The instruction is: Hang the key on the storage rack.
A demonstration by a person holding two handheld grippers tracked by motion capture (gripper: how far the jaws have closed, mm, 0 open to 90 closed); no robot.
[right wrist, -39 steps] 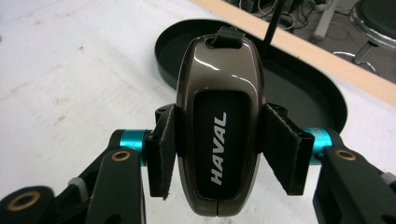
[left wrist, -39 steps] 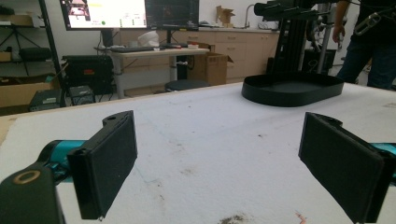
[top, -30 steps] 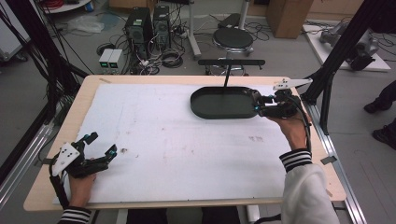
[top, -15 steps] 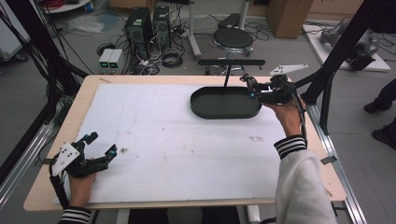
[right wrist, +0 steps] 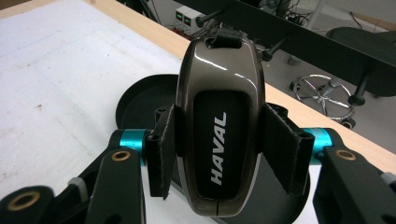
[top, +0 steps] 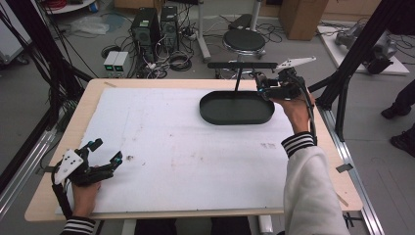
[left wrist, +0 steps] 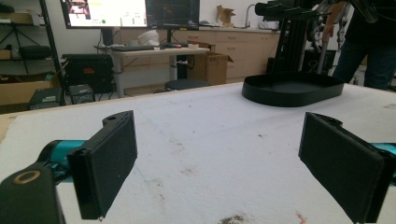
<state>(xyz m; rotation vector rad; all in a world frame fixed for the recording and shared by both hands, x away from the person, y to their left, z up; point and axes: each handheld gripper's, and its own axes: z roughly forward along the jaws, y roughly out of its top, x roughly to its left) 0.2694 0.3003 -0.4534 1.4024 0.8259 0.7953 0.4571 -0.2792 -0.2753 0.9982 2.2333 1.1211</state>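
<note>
Right gripper (right wrist: pixel 217 149) clamps the brown HAVAL key fob (right wrist: pixel 217 116) above the black oval tray (top: pixel 237 108), while the left gripper (left wrist: pixel 224 158) rests wide open on the white table cover (top: pixel 171 142).

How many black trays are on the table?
1. The black oval tray sits at the far right part of the white-covered table, empty inside. The right gripper holds a Haval car key above its far right edge. No other tray shows.
</note>
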